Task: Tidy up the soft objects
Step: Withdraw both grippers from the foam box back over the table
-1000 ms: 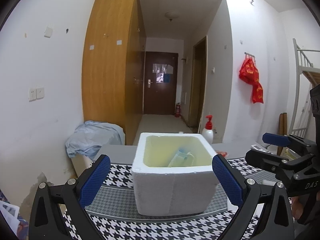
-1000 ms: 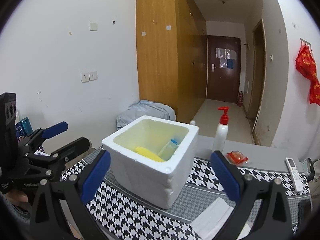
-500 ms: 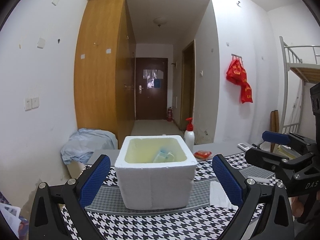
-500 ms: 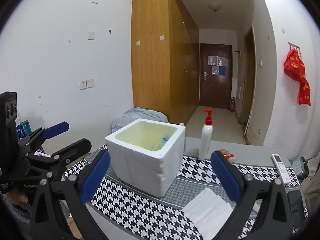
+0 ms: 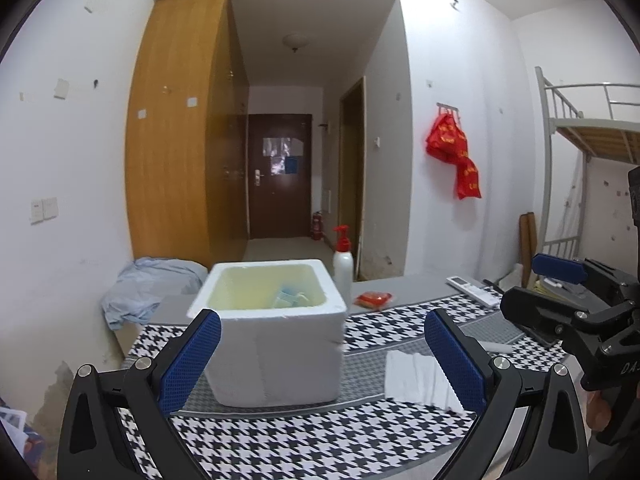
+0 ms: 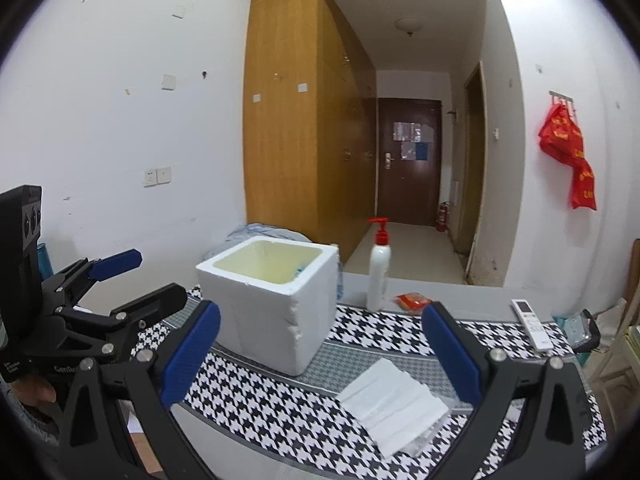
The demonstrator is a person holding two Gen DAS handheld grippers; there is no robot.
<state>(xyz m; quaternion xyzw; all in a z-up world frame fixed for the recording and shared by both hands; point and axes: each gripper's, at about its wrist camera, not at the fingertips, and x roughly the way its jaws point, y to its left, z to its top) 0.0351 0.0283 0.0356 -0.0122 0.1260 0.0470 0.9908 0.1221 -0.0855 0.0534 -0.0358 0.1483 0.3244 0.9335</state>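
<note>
A white foam box [image 5: 276, 344] stands on the houndstooth cloth [image 5: 304, 440]; it also shows in the right wrist view [image 6: 272, 304]. Pale blue soft items [image 5: 290, 298] lie inside it. A white folded tissue pack [image 6: 394, 402] lies on the cloth right of the box, also in the left wrist view [image 5: 416, 378]. My left gripper [image 5: 320, 348] is open and empty, in front of the box. My right gripper [image 6: 320, 348] is open and empty, held back above the cloth near the tissue pack.
A white pump bottle with a red top [image 6: 379, 268] stands behind the box. A small red packet [image 6: 414, 302] and a white remote [image 6: 532, 322] lie further right. A blue-grey cloth heap [image 5: 148, 284] sits by the wall on the left.
Both grippers have pulled back from the foam box, which looks smaller. The tissue pack, the red packet and the remote have come into view. Both stay open.
</note>
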